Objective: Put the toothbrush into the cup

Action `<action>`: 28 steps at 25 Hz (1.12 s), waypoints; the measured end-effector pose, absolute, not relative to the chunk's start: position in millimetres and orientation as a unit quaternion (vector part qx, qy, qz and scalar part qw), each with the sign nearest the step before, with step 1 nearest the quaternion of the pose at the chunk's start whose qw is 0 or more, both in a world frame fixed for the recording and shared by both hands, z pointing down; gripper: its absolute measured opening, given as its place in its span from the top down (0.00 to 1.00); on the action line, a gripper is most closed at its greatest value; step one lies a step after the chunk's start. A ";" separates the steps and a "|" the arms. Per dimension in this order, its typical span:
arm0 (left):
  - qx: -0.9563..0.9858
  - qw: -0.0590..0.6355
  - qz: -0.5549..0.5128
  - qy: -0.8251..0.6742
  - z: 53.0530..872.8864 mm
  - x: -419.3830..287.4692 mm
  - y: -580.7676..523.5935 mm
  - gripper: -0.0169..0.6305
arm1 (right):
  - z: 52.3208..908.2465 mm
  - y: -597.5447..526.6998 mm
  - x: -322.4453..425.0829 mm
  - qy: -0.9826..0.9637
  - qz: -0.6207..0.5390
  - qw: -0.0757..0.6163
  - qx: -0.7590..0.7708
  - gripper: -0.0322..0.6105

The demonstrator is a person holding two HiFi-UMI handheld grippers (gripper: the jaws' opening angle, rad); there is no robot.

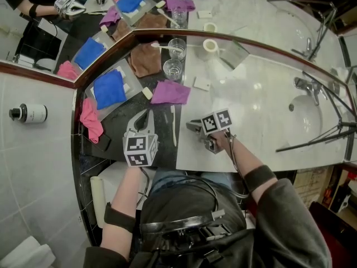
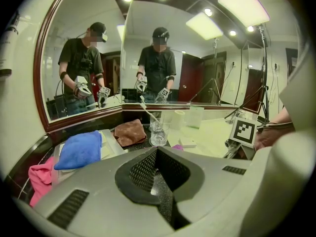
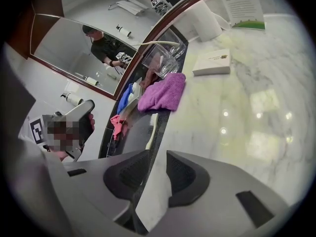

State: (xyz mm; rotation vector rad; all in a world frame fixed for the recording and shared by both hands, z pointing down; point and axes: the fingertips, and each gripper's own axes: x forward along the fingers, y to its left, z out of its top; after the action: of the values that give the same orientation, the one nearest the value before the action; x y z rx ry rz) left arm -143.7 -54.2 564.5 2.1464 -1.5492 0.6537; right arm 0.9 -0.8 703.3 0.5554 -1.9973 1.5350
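Centrally in the head view, the white toothbrush point(image 1: 173, 125) lies flat on the desk point(image 1: 251, 105), on the seam between the dark strip and the pale marble. Its long axis runs almost straight up and down the frame. The bristle head is at the upper end, pointing to the purple cloth point(image 1: 170, 92), and the handle points to the lower edge. It is outside the cup point(image 1: 173, 68), a clear glass that stands upright above the purple cloth. A second glass point(image 1: 177, 48) just behind the cup holds another toothbrush that leans to the left.

The left claw point(image 1: 144, 116) hovers to the left of the toothbrush. In the left gripper view its jaws are pressed together with nothing between them point(image 2: 158, 181).

The right claw point(image 1: 193, 127) is just to the right of the handle. In the right gripper view its jaws are spread point(image 3: 148, 174), and only the desk edge shows in the gap. There the toothbrush point(image 3: 149, 132) stretches away from the jaws, bristles at the far end. Its handle end meets the tip of the jaw at frame left; contact cannot be judged.

Writing:
- Each claw's cube carries black-and-white square markers.
- The small white box point(image 3: 211, 63) and the standing leaflet point(image 3: 242, 4) at the upper right of the right gripper view bear print too small to read.
- The white bottle point(image 1: 28, 113) at the left edge of the head view shows no legible label.
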 end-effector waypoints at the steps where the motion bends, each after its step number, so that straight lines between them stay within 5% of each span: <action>1: 0.771 0.206 0.234 -0.556 564.0 -142.7 -54.6 0.97 | 700.3 -2.0 1.5 -0.747 0.569 0.276 0.207 0.77; 6: 0.773 0.202 0.233 -0.554 558.5 -138.5 -56.0 0.97 | 673.8 -15.1 4.8 -0.764 0.559 0.245 0.209 0.92; 28: 0.782 0.190 0.202 -0.558 522.0 -126.0 -58.5 0.97 | 530.0 -87.6 109.4 -0.861 0.264 0.184 0.393 0.92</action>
State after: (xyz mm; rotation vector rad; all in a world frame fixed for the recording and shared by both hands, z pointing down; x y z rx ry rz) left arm -126.0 -58.5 522.0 2.1983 -1.5667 0.5690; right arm 109.4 -87.6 530.0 1.1076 -2.4290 0.7442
